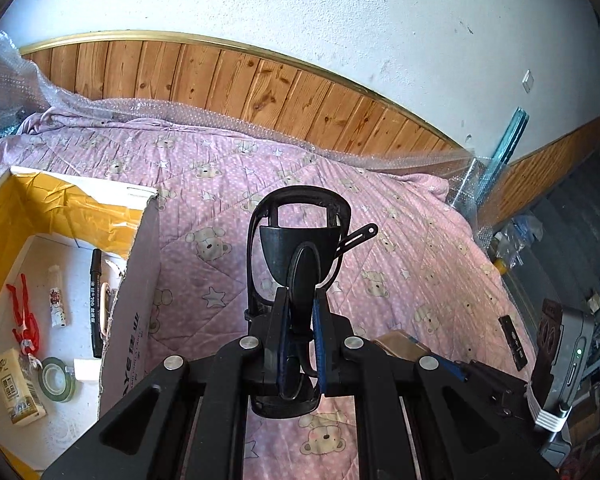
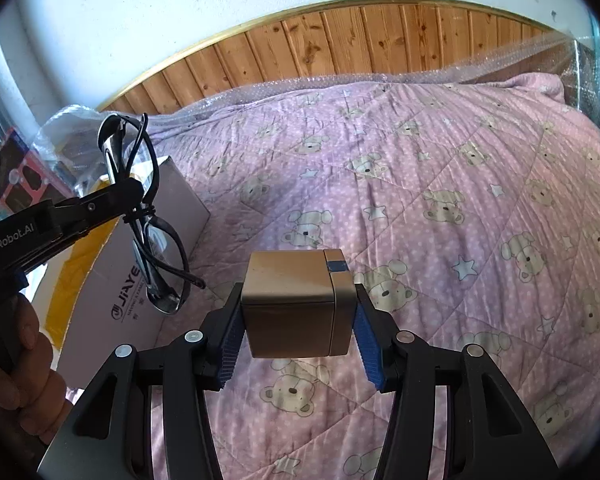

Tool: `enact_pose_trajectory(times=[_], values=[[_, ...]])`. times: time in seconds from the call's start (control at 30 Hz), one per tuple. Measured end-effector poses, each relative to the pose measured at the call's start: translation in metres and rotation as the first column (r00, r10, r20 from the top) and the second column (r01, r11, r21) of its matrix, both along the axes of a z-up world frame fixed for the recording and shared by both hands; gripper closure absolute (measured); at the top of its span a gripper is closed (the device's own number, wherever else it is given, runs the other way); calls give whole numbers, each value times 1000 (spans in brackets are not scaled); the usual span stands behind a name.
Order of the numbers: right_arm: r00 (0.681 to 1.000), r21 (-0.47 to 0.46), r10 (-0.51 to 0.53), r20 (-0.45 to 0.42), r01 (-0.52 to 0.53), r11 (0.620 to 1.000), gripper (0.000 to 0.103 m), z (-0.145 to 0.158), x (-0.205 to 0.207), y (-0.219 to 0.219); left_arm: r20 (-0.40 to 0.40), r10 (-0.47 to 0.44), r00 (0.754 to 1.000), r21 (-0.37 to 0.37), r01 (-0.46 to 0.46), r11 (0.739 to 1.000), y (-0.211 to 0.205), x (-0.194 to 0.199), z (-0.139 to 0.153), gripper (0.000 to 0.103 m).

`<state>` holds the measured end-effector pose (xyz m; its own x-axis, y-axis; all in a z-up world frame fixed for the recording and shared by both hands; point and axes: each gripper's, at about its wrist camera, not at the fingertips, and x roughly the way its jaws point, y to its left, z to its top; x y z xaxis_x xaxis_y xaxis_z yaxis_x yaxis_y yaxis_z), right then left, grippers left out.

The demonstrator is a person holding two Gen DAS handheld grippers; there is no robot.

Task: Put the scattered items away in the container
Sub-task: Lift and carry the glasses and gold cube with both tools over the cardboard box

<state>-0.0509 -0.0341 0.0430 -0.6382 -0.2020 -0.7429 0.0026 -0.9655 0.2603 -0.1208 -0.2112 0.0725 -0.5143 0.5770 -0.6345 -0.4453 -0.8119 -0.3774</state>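
Two grippers hold items above the pink quilt: left gripper clamps black glasses, right gripper grips a gold box, beside the cardboard container.

Home bedroom, teddy-bear quilt, wood-panelled wall

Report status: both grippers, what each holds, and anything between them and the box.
Left gripper shut on black glasses, beside the box. Right gripper shut on brown cube, above the quilt. Nothing in the way.
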Motion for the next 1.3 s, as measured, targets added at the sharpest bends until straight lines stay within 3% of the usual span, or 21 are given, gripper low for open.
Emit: enact_pose_trajectory(times=[0.4, 1.3], values=[[994, 44, 71, -88, -68, 997, 50, 43, 14, -40, -139, 50, 989, -27, -54, 998, -25, 20, 35, 92], [948, 115, 225, -226, -203, 972, 50, 118, 37, -147, -196, 154, 968, 102, -136, 985, -131, 42, 69, 92]])
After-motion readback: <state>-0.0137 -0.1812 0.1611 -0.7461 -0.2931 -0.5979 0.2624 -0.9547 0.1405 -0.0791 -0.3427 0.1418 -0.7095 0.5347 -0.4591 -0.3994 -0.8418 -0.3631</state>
